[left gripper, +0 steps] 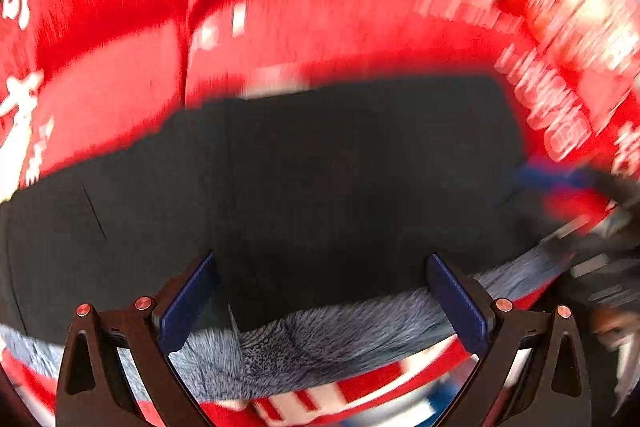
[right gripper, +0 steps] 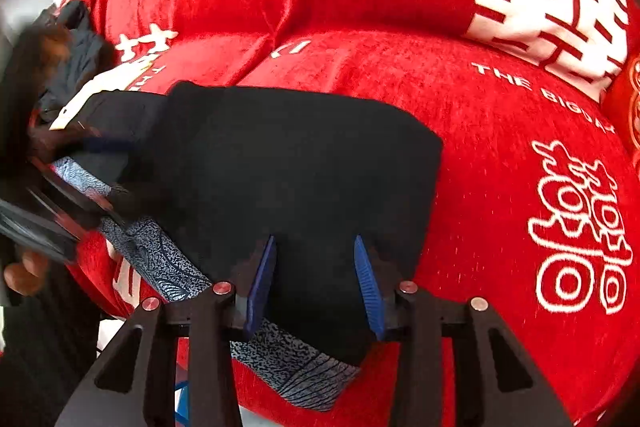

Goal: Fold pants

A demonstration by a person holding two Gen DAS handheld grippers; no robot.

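Lettering (right gripper: 516, 79) legible from right wrist only

In the left wrist view the red cover (left gripper: 328, 27) is smeared by motion blur, so its white characters cannot be read. The right gripper (left gripper: 592, 195) is seen there only as a blurred streak at the right edge. In the right wrist view the left gripper (right gripper: 60, 211) is blurred and cut off by the left edge, and part of the pants (right gripper: 288, 167) is hidden behind it.
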